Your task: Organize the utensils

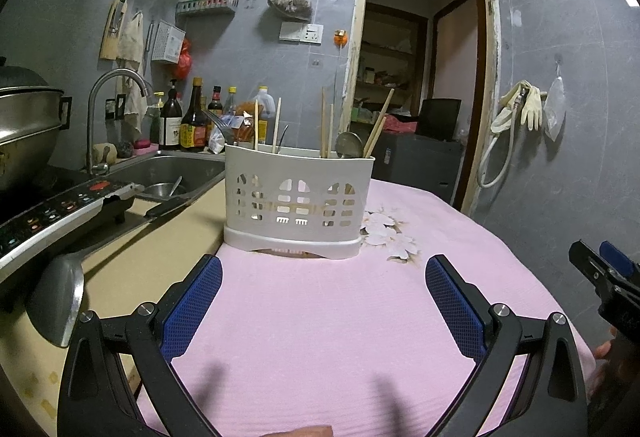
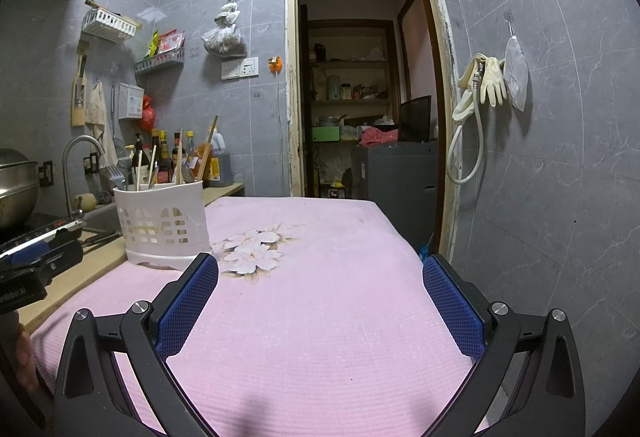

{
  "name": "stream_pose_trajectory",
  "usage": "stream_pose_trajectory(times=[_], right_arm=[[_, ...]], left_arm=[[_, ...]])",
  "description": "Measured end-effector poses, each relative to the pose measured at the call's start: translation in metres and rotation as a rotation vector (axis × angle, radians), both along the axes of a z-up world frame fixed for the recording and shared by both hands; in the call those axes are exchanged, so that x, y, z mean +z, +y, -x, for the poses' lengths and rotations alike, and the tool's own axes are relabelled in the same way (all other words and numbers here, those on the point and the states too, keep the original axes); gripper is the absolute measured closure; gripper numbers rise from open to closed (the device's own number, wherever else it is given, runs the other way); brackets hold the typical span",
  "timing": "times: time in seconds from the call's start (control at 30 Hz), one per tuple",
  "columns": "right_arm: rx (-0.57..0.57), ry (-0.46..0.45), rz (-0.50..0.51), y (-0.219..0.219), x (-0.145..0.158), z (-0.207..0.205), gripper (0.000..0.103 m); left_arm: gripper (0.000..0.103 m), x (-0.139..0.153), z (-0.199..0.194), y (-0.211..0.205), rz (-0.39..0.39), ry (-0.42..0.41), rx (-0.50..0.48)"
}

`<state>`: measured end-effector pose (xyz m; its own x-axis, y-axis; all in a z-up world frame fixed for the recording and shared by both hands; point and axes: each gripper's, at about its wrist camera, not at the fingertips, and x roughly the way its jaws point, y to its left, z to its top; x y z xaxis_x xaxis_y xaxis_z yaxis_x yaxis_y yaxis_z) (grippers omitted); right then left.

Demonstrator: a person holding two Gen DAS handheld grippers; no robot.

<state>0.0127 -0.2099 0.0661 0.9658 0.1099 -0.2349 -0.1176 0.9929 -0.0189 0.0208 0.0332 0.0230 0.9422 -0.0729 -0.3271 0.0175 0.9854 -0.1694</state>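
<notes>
1 white caddy (image 1: 298, 203) at far left edge of pink cloth (image 1: 340, 317), w/ 6 chopsticks (image 1: 323, 123) + 1 spoon (image 1: 349, 146). Left gripper (image 1: 323, 303) & right gripper (image 2: 320, 301) both spread wide, empty, near side; bare cloth between.

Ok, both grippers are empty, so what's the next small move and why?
Probably swing the left gripper toward the ladle lying on the counter at its left. Both grippers are open over the pink cloth, and the white utensil holder already holds chopsticks and a spoon.
</notes>
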Motion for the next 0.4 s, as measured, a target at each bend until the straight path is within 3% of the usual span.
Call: stream_pose_trajectory(times=[0.4], right_arm=[[0.001, 0.000, 0.000, -0.0003, 0.0005, -0.0001, 0.000]], left_arm=[[0.003, -0.0022, -0.0004, 0.0044, -0.008, -0.003, -0.003]])
